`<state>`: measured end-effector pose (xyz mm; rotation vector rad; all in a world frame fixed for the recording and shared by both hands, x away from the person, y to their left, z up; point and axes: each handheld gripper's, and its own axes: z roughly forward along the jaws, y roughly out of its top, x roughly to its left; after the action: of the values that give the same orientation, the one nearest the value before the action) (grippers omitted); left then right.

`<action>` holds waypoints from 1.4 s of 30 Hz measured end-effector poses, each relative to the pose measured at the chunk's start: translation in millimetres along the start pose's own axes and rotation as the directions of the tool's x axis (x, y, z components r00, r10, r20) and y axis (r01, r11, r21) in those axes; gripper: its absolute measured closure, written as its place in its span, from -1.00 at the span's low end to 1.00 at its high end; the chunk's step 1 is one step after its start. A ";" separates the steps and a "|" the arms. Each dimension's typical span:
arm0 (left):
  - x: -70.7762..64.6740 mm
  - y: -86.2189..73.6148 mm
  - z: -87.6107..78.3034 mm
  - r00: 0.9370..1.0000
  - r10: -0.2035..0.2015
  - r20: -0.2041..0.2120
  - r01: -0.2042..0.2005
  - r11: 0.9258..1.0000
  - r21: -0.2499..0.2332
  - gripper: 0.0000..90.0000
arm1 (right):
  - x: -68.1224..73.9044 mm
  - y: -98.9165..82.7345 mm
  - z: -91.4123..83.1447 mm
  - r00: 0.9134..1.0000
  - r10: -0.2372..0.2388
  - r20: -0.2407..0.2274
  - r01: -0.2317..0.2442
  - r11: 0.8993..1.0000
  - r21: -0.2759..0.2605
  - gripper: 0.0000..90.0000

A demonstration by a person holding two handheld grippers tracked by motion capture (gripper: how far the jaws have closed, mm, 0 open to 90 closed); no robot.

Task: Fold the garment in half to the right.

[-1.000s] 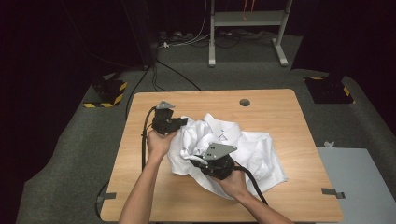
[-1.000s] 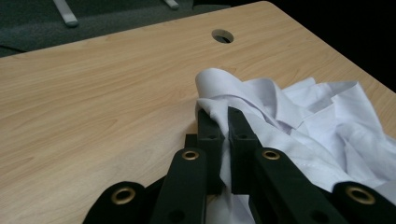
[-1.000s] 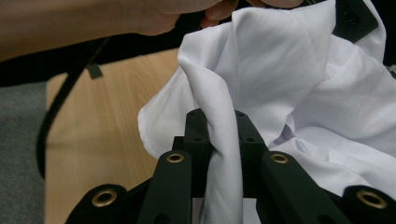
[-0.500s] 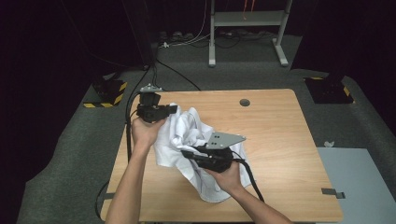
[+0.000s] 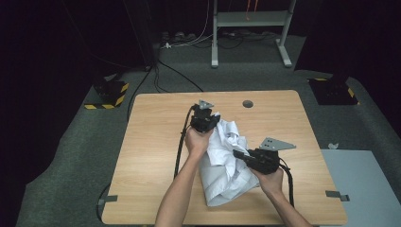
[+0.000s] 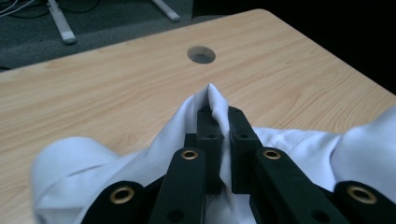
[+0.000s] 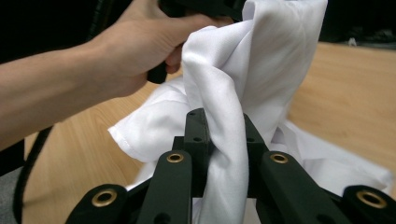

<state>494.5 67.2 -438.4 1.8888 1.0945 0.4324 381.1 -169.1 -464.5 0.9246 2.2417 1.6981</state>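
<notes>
Work in hand: two hand-held grippers are handling a crumpled white cloth (image 5: 226, 163) on the wooden surface (image 5: 151, 142), seemingly to draw it out for spreading or folding.

White cloth: bunched just right of the surface's centre, trailing toward 6 o'clock in the high view; part of it is lifted off the wood between the two grips.

Left hand-held gripper (image 6: 218, 122): clenched on a small peak of the cloth – a tuft of fabric sticks up between the closed jaws. It sits at the 12 o'clock end of the cloth (image 5: 204, 119), likely pinching an edge or corner so that end stays fixed.

Right hand-held gripper (image 7: 219, 135): grasping a thick twisted fold that runs up between its jaws toward the left hand (image 7: 140, 51). In the high view it lies at about 4 o'clock from the cloth's middle (image 5: 255, 160).

Why held so: two grips well apart on one cloth let the hands pull it taut – my reading, not a thing seen.

Cable hole (image 5: 248, 103): at 12 o'clock on the surface, apart from the cloth.

Risk: the right grip takes in several layers, so the cloth may not open cleanly.
</notes>
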 end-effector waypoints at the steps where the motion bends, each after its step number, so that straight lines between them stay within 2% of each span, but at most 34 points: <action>1: -1.7 -3.7 3.7 1.000 0.000 -0.003 0.000 1.000 0.000 0.91 | -3.9 -5.0 -0.8 1.000 0.006 0.006 -0.006 1.000 0.007 0.78; 7: -3.8 -18.4 15.2 1.000 -0.011 -0.015 0.011 1.000 -0.009 0.91 | -16.7 -20.5 -1.5 0.999 0.013 0.033 -0.015 0.999 0.052 0.77; 12: -3.5 -31.7 25.8 0.999 -0.028 -0.022 0.028 1.000 -0.011 0.90 | -23.5 -30.1 1.3 0.997 -0.015 0.072 0.007 0.995 0.101 0.77; 19: -6.1 -44.4 38.9 0.999 -0.027 -0.025 0.027 1.000 0.000 0.89 | -26.5 -38.5 3.2 0.991 -0.061 0.118 0.042 0.987 0.158 0.77; 26: -10.3 -52.3 49.1 0.999 -0.006 -0.031 0.006 1.000 0.002 0.88 | -28.8 -46.2 4.8 0.982 -0.110 0.156 0.076 0.975 0.208 0.76; 28: -13.4 -54.7 52.8 0.999 0.021 -0.040 -0.020 1.000 0.011 0.87 | -31.2 -50.3 5.1 0.978 -0.122 0.171 0.082 0.971 0.223 0.76; 30: -15.0 -55.6 54.2 0.999 0.028 -0.043 -0.028 1.000 0.013 0.87 | -32.5 -51.6 4.7 0.978 -0.116 0.172 0.076 0.972 0.223 0.76; 32: -18.1 -57.4 56.8 0.997 0.054 -0.047 -0.053 0.998 0.020 0.86 | -33.1 -53.3 3.9 0.978 -0.113 0.176 0.072 0.972 0.223 0.76; 36: -18.3 -57.4 56.7 0.997 0.055 -0.044 -0.055 0.998 0.018 0.83 | -32.9 -52.9 4.1 0.977 -0.115 0.177 0.073 0.972 0.224 0.75; 39: -17.8 -57.2 55.4 0.998 0.050 -0.035 -0.050 0.999 0.009 0.77 | -32.3 -52.3 3.3 0.975 -0.117 0.187 0.075 0.973 0.217 0.67; 40: -17.8 -57.1 54.2 0.998 0.051 -0.028 -0.051 0.999 0.003 0.69 | -32.1 -51.7 2.1 0.973 -0.115 0.201 0.072 0.975 0.208 0.49; 41: -17.8 -57.1 54.2 0.998 0.051 -0.028 -0.051 0.999 0.003 0.64 | -32.1 -51.7 2.1 0.973 -0.115 0.201 0.072 0.975 0.208 0.49; 42: -18.3 -56.8 52.5 0.999 0.045 -0.021 -0.046 0.999 -0.009 0.58 | -33.1 -50.9 0.5 0.970 -0.109 0.218 0.064 0.978 0.200 0.29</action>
<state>489.4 37.2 -511.8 1.9081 1.0629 0.4827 388.8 -195.6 -518.7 0.9896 2.2803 1.2836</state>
